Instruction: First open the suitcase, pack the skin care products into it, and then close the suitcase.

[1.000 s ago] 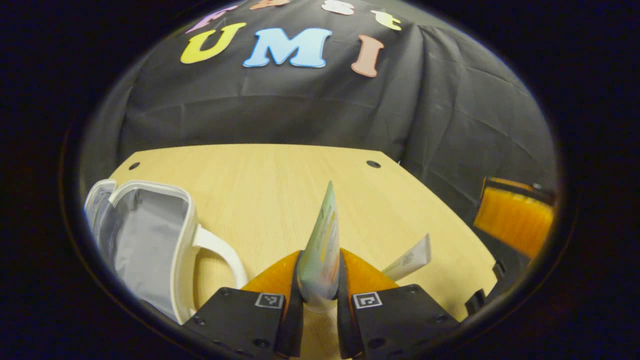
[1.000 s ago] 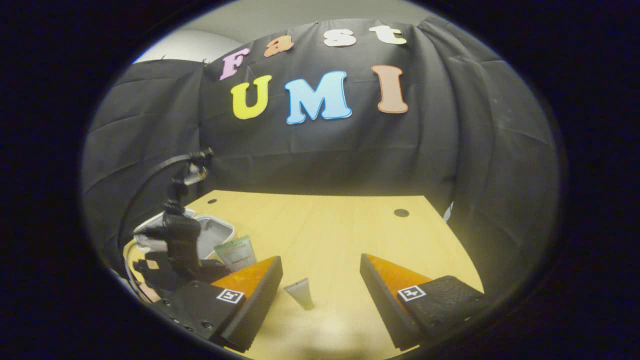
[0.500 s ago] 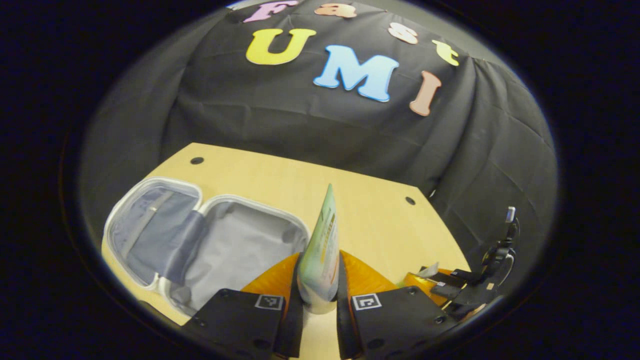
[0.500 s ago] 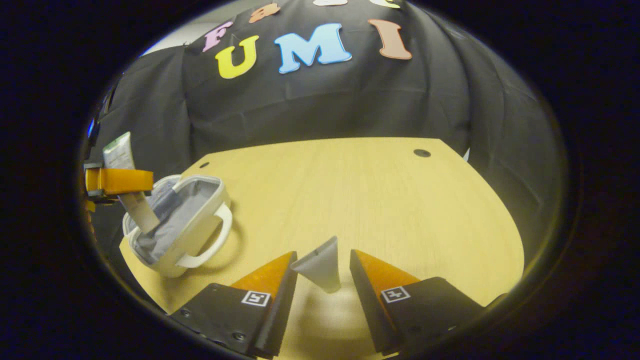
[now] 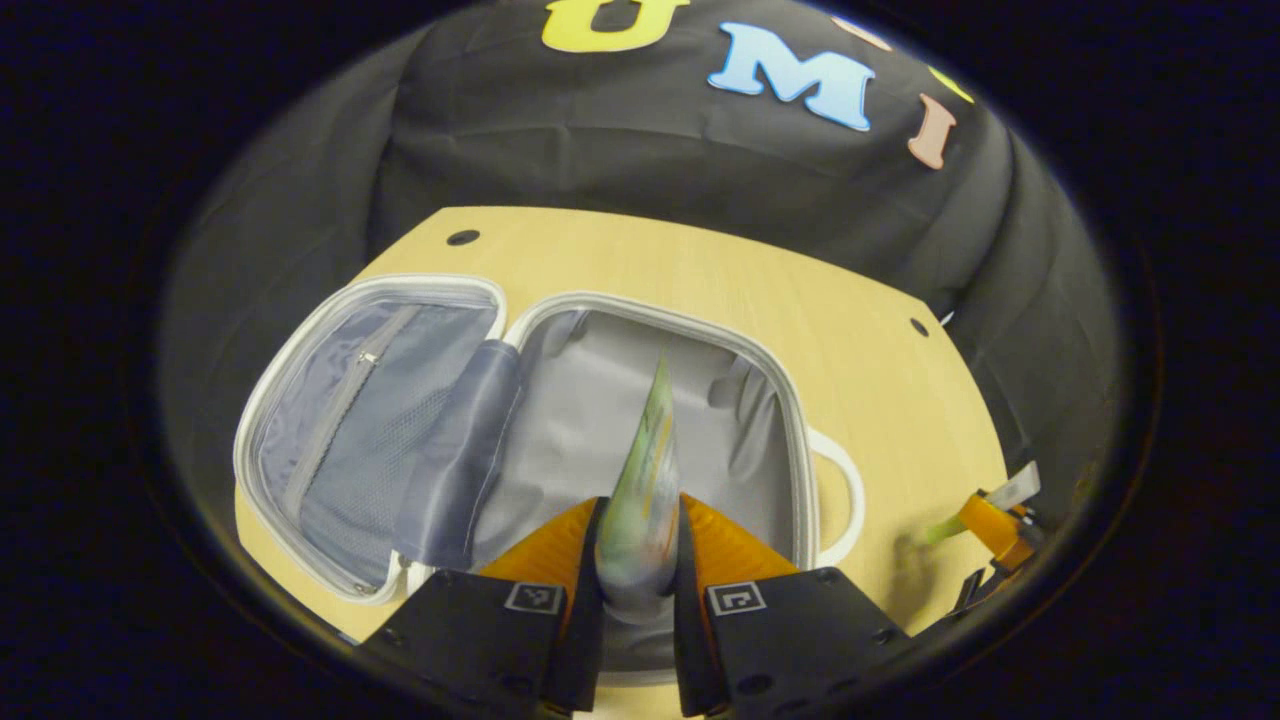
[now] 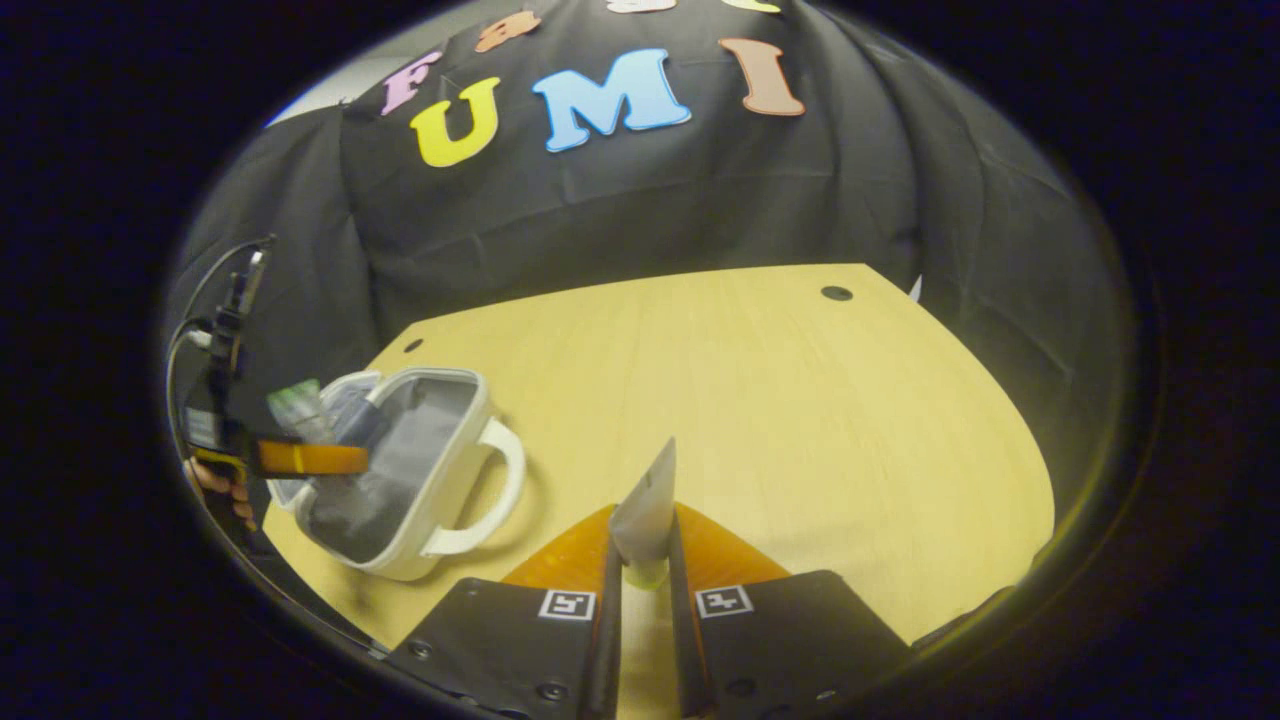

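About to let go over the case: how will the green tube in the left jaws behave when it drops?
The green tube tapers to a flat crimped end, so it is probably soft plastic, light and not fragile. Flat-sided, it should flop over rather than roll. The open suitcase below looks fabric-lined, so it will likely land quietly and stay put.

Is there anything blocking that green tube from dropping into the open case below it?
Nothing visible does. The left gripper holds the green tube directly over the suitcase, whose lid lies folded open to the side, and the grey compartment under the tube looks bare.
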### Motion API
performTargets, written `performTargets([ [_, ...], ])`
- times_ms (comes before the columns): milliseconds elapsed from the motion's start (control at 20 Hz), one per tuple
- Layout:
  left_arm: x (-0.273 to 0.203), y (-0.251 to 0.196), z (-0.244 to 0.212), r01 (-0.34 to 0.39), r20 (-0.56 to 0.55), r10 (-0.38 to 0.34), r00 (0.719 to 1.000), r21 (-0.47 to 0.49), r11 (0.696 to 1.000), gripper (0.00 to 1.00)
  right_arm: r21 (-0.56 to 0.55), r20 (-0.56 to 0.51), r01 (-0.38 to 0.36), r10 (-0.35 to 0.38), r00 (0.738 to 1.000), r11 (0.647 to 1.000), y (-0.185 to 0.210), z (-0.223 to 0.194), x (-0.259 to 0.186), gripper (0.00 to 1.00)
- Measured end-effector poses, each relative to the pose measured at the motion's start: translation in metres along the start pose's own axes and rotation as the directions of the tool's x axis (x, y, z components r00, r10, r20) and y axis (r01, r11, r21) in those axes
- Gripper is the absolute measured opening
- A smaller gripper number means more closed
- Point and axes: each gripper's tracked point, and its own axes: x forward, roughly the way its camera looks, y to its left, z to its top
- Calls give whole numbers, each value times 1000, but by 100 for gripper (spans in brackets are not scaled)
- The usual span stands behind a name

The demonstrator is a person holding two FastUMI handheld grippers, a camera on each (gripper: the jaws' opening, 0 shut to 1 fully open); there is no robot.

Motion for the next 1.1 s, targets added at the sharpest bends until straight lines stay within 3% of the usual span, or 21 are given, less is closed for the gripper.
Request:
performTargets([
  [200,-1,-5,17,52,57,-56,997,63,997,49,-17,17,-97,97,995,995,72,4,-24,22],
  [250,-9,-6,25,66,89,-73,993,74,995,57,-21,17,-122,122,992,992,90,6,-26,22],
  [300,-17,-3,32,69,122,-80,989,86,994,78,-27,18,-146,147,989,989,107,6,-27,22],
  [450,-49,22,49,54,230,-73,970,89,995,85,-65,10,-205,206,978,977,150,5,-22,21],
  [500,-62,34,55,46,264,-65,962,77,996,92,-77,0,-223,224,975,972,163,2,-16,22],
  [650,-96,90,62,-11,338,1,941,27,1000,93,-114,-58,-252,246,967,961,190,-14,10,22],
  [850,-130,173,58,-118,363,142,921,-86,989,93,-154,-182,-280,251,951,948,212,-49,54,22],
  [950,-139,206,58,-157,364,194,911,-129,979,93,-175,-179,-276,245,953,945,217,-49,65,19],
  [1000,-142,222,58,-181,365,220,905,-140,974,91,-176,-157,-283,257,954,943,221,-45,63,22],
  [1100,-147,253,62,-225,367,265,892,-149,963,93,-177,-93,-288,275,957,941,228,-31,57,65],
])
